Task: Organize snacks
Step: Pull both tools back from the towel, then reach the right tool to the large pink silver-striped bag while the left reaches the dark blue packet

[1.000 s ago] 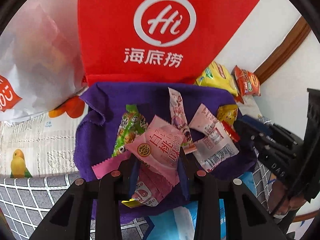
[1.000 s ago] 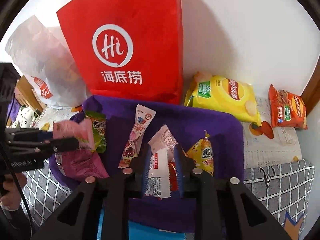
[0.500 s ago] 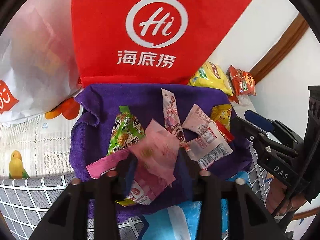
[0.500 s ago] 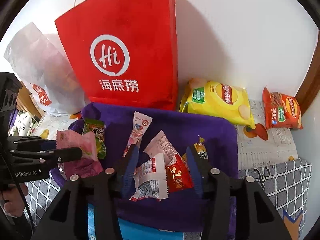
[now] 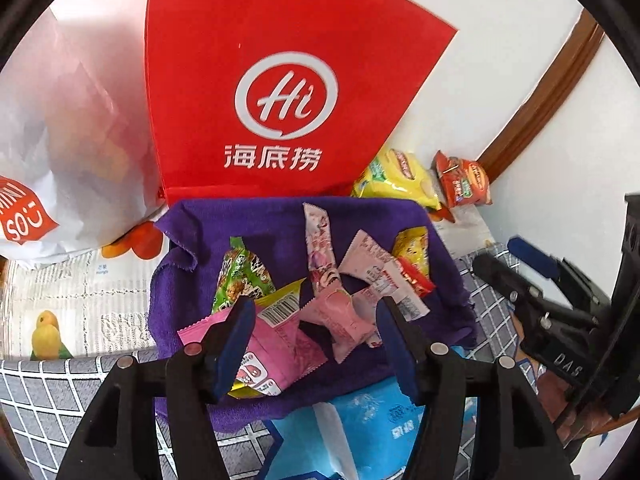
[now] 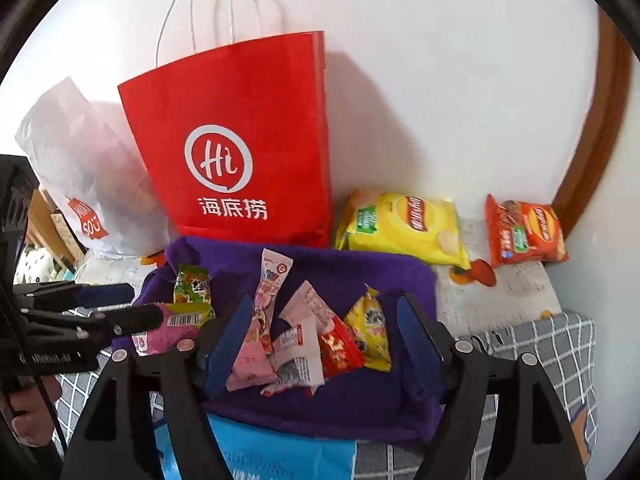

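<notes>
A purple cloth (image 5: 256, 224) (image 6: 360, 272) holds several small snack packets. My left gripper (image 5: 314, 344) is open above a small pink candy packet (image 5: 344, 320) and a larger pink packet (image 5: 280, 356). A green packet (image 5: 240, 276) lies to their left. My right gripper (image 6: 324, 340) is open over a white packet (image 6: 298, 356), a red packet (image 6: 336, 350) and a yellow packet (image 6: 370, 320). The left gripper also shows at the left of the right wrist view (image 6: 108, 304). The right gripper also shows at the right of the left wrist view (image 5: 516, 268).
A red paper bag (image 5: 280, 92) (image 6: 240, 152) stands against the wall behind the cloth. A white plastic bag (image 6: 88, 168) is to its left. A yellow chip bag (image 6: 404, 224) and an orange chip bag (image 6: 524, 232) lie at the right. A blue pack (image 6: 256, 448) lies in front.
Both grippers opened. The left one let go of the small pink packet, which now lies on the cloth. The right one let go of the white packet. Both pulled back.
</notes>
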A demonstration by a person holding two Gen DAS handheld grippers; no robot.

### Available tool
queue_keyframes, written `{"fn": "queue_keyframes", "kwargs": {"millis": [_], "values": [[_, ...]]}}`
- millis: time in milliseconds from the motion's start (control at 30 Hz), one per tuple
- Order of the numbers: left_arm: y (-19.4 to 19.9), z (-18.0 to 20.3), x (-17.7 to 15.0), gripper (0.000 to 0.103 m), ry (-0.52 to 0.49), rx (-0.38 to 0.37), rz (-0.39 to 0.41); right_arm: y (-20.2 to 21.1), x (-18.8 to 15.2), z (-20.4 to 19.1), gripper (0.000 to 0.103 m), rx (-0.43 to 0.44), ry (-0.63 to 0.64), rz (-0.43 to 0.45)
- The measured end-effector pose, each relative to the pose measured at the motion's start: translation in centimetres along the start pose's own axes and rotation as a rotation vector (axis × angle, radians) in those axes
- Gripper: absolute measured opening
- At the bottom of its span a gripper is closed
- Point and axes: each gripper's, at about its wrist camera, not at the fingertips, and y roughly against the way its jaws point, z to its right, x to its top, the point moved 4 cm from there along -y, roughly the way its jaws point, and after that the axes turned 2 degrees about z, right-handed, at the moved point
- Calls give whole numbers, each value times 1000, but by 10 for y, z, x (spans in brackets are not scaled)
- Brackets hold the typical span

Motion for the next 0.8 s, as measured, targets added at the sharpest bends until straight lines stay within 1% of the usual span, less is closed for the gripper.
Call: {"fn": "queue_keyframes", "kwargs": {"millis": [100,167,233,300,367,467,600,700,800], "values": [[12,3,0,60,0,-13,18,11,-8,2,75,-20,-4,-17],[20,7,0,60,-5,-14,28,19,-15,3,79,-48,-1,-26],[27,12,-1,60,-21,-2,34,30,-24,5,79,-87,3,-30],[35,15,-2,60,-29,5,50,42,-34,7,79,-144,12,-31],[44,21,-3,60,-34,10,66,55,-43,10,79,-172,27,-22],[53,31,-7,60,-55,-1,71,77,-57,15,79,-163,8,9],[69,52,-17,60,-87,16,84,101,-72,12,79,-196,0,66],[80,62,-32,60,-112,8,82,115,-81,0,79,-180,27,90],[92,61,-50,60,-125,36,87,121,-92,-15,79,-137,59,74]]}}
